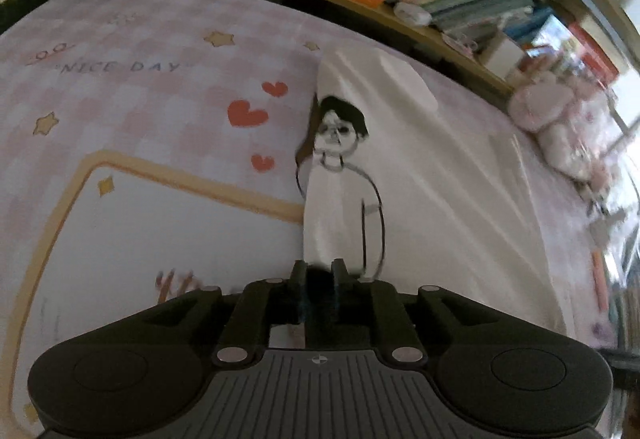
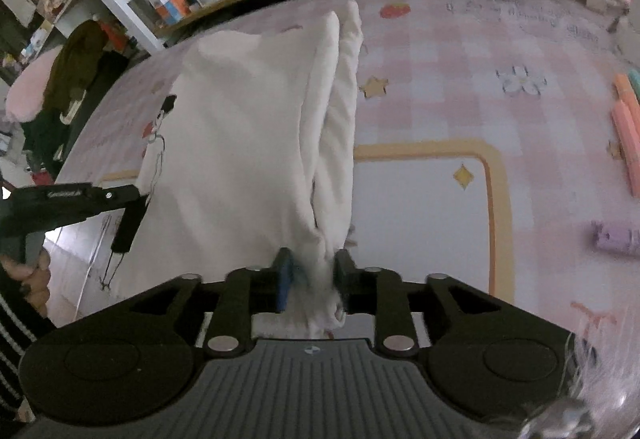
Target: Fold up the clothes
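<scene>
Left wrist view: the white shirt (image 1: 400, 167) runs lengthwise from the left tongs (image 1: 320, 271) toward the upper right of the frame, over the bed (image 1: 120, 79). The tongs look pinched nearly together on its near hem.

Right wrist view: the right tongs (image 2: 310, 271) are clamped on bunched hem; the shirt stretches up the frame's centre, the left tongs at left.

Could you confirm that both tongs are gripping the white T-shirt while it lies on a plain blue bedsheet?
Not quite: the bedsheet is pink checked with hearts and stars, as the left wrist view shows. Both the left tongs and right tongs do grip the white T-shirt.
</scene>
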`<state>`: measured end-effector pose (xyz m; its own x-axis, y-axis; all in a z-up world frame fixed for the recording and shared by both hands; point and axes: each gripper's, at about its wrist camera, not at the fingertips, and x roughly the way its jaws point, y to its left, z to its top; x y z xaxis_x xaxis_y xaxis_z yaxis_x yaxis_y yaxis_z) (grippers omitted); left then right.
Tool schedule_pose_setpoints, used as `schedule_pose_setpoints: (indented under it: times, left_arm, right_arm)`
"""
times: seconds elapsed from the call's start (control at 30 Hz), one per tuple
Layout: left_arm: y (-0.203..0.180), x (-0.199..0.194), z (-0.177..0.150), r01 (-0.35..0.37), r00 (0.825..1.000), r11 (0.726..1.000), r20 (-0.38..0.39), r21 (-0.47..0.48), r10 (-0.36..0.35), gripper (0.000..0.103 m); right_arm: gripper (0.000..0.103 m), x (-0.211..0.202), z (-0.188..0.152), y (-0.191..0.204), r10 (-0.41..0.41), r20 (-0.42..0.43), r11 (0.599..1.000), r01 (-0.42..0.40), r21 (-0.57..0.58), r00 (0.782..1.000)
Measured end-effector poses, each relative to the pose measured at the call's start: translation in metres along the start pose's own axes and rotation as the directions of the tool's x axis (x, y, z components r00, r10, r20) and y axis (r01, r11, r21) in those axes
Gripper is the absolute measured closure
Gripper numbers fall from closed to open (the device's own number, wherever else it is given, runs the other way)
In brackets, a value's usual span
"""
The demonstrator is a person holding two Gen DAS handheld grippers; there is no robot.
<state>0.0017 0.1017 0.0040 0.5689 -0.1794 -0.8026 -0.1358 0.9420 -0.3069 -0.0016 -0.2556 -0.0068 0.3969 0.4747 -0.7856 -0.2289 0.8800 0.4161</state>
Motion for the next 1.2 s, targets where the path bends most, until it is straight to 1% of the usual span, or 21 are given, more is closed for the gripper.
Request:
schedule_pose_setpoints:
  times: [0.07,0.13,0.2,0.27,0.3,0.33,0.37,0.4,0.43,0.5,0.57,0.63,0.7,0.8,0.87,0.9,1.03,1.1,1.13,1.17,1.2]
  left_arm:
    - [0.0,-0.006,-0.01,0.006,1.0,1.0,-0.018,0.013,-0.006,0.084]
    - [0.0,-0.012,-0.021,0.013,0.999,1.0,-0.033,0.018,-0.013,0.077]
    - [0.0,-0.015,-0.027,0.027,0.999,1.0,-0.039,0.012,-0.027,0.075]
    - [-0.001,-0.017,-0.032,0.039,0.999,0.999,-0.038,0.003,-0.039,0.075]
    - [-0.001,-0.018,-0.033,0.04,0.998,0.999,-0.038,-0.004,-0.04,0.077]
    - [-0.002,-0.018,-0.033,0.041,0.999,0.999,-0.036,-0.006,-0.041,0.081]
    - [-0.005,-0.018,-0.033,0.04,0.999,0.999,-0.029,-0.002,-0.04,0.089]
    - [-0.009,-0.019,-0.033,0.037,0.999,0.999,-0.021,0.009,-0.037,0.099]
    - [-0.013,-0.021,-0.034,0.023,1.0,0.999,-0.008,0.034,-0.023,0.099]
    - [-0.023,-0.025,-0.033,-0.028,0.999,0.996,0.024,0.087,0.026,0.099]
    - [-0.023,-0.024,-0.031,-0.05,0.999,0.993,0.024,0.104,0.047,0.099]
    - [-0.018,-0.019,-0.031,-0.039,0.999,0.995,-0.01,0.095,0.041,0.099]
    - [-0.015,-0.019,-0.031,-0.021,1.0,0.996,-0.018,0.091,0.023,0.099]
    - [-0.01,-0.019,-0.031,-0.012,1.0,0.997,-0.025,0.078,0.014,0.092]
    - [-0.007,-0.02,-0.03,-0.01,1.0,0.998,-0.023,0.056,0.012,0.091]
    - [-0.007,-0.021,-0.03,-0.013,1.0,0.999,-0.018,0.053,0.014,0.09]
    - [-0.015,-0.031,-0.033,-0.034,0.999,0.993,0.012,0.112,0.033,0.09]
    - [-0.021,-0.037,-0.036,-0.04,0.999,0.987,0.017,0.159,0.037,0.089]
    - [-0.024,-0.039,-0.037,-0.043,0.999,0.982,0.02,0.182,0.04,0.088]
    - [-0.027,-0.042,-0.038,-0.046,0.999,0.978,0.023,0.205,0.042,0.086]
    - [-0.03,-0.044,-0.039,-0.049,0.999,0.972,0.026,0.228,0.044,0.078]
  right_arm:
    - [0.076,-0.003,-0.004,-0.006,0.017,-0.02,1.0,-0.017,0.019,1.0]
    - [0.076,-0.006,-0.008,-0.01,0.042,-0.046,0.998,-0.04,0.042,0.998]
    - [0.076,-0.008,-0.011,-0.013,0.066,-0.07,0.996,-0.062,0.065,0.995]
    - [0.076,-0.008,-0.012,-0.014,0.078,-0.076,0.994,-0.072,0.077,0.994]
    - [0.077,-0.008,-0.011,-0.014,0.078,-0.077,0.994,-0.072,0.08,0.994]
    - [0.082,-0.007,-0.011,-0.012,0.075,-0.076,0.995,-0.069,0.079,0.994]
    - [0.087,-0.007,-0.011,-0.01,0.071,-0.075,0.995,-0.065,0.074,0.995]
    - [0.088,-0.007,-0.011,-0.007,0.067,-0.073,0.996,-0.062,0.07,0.995]
    - [0.089,-0.007,-0.012,-0.004,0.061,-0.07,0.997,-0.057,0.057,0.996]
    - [0.09,-0.008,-0.012,0.004,0.054,-0.061,0.998,-0.053,0.018,0.997]
    - [0.091,-0.009,-0.014,0.007,0.065,-0.055,0.998,-0.064,0.012,0.996]
    - [0.091,-0.007,-0.016,0.005,0.062,-0.058,0.998,-0.06,0.027,0.996]
    - [0.09,-0.007,-0.018,0.002,0.066,-0.058,0.997,-0.063,0.049,0.996]
    - [0.085,-0.008,-0.02,-0.001,0.066,-0.061,0.995,-0.062,0.073,0.996]
    - [0.08,-0.009,-0.022,-0.001,0.059,-0.063,0.995,-0.053,0.084,0.996]
    - [0.079,-0.011,-0.022,-0.002,0.057,-0.063,0.995,-0.051,0.087,0.996]
    - [0.075,-0.014,-0.024,-0.003,0.052,-0.064,0.994,-0.045,0.102,0.997]
    - [0.071,-0.016,-0.025,-0.005,0.048,-0.065,0.993,-0.041,0.111,0.997]
    - [0.067,-0.016,-0.026,-0.005,0.047,-0.067,0.992,-0.039,0.117,0.997]
    - [0.063,-0.017,-0.026,-0.005,0.046,-0.07,0.992,-0.037,0.122,0.996]
    - [0.061,-0.018,-0.026,-0.005,0.046,-0.075,0.991,-0.036,0.126,0.996]
